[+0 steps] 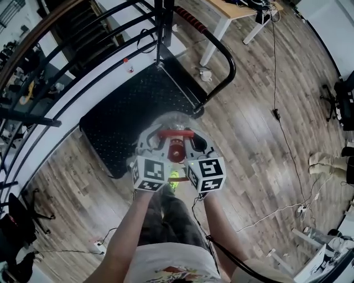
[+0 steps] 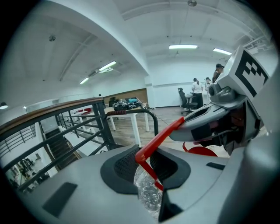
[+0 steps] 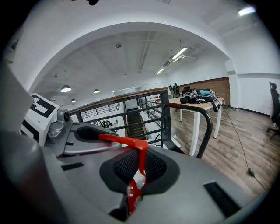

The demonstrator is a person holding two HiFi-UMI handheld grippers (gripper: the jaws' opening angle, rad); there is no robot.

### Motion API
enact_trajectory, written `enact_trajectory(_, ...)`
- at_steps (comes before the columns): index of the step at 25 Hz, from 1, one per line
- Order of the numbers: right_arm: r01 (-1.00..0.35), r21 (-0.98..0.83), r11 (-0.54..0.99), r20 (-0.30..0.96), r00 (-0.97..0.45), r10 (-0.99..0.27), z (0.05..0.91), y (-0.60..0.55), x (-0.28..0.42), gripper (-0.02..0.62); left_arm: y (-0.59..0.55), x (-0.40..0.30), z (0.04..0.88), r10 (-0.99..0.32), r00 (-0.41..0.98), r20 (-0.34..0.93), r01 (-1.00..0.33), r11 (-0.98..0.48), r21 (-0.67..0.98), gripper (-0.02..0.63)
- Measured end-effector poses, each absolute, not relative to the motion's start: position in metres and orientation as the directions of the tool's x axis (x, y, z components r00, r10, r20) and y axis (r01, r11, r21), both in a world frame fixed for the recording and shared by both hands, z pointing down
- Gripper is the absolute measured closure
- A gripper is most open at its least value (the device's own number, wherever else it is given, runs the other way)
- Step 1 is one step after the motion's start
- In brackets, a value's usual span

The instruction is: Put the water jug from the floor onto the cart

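Observation:
The clear water jug [image 1: 172,122], with a red cap [image 1: 176,150] and a red carrying handle [image 1: 176,133], hangs in the air just off the near edge of the black cart deck [image 1: 133,105]. My left gripper [image 1: 159,141] and right gripper [image 1: 193,142] both clamp the handle from either side. In the left gripper view the red handle [image 2: 158,139] runs between the jaws of the left gripper [image 2: 151,175], with clear plastic of the jug [image 2: 146,194] below it. In the right gripper view the right gripper [image 3: 138,175] is shut on the handle [image 3: 141,162].
The cart's black push bar [image 1: 224,55] curves up at its right side. A dark stair railing [image 1: 50,83] runs along the left. A white-legged table [image 1: 232,16] stands behind the cart, cables [image 1: 282,138] trail over the wood floor, and people [image 2: 199,89] stand far off.

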State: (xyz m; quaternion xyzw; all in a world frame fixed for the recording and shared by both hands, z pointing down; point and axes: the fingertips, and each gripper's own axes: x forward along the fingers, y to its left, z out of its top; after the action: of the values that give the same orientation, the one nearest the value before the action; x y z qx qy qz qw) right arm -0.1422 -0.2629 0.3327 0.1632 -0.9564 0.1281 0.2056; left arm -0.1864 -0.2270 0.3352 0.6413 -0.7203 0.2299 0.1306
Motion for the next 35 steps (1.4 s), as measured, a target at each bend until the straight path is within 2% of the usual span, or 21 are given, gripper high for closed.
enact_trajectory(10,-0.343,-0.194,0.919,0.455,-0.861,-0.226,0.335,-0.263,-0.213,0.577,-0.225,-0.255,0.338,-0.849,-0.159,0.504,-0.984,0.095,-0.152,0.525)
enact_trajectory(21,-0.379,-0.193,0.905,0.468,-0.846,-0.255,0.346,-0.273,-0.264,0.577,-0.235,-0.307,0.349,-0.849,-0.118,0.515,-0.989,0.055,-0.135,0.525)
enact_trajectory(35,-0.344,-0.232,0.910,0.486,-0.851,-0.198,0.409,-0.302,-0.315,0.577,-0.265,-0.357,0.411,-0.825,-0.132,0.550,-0.988,0.063,-0.142,0.525)
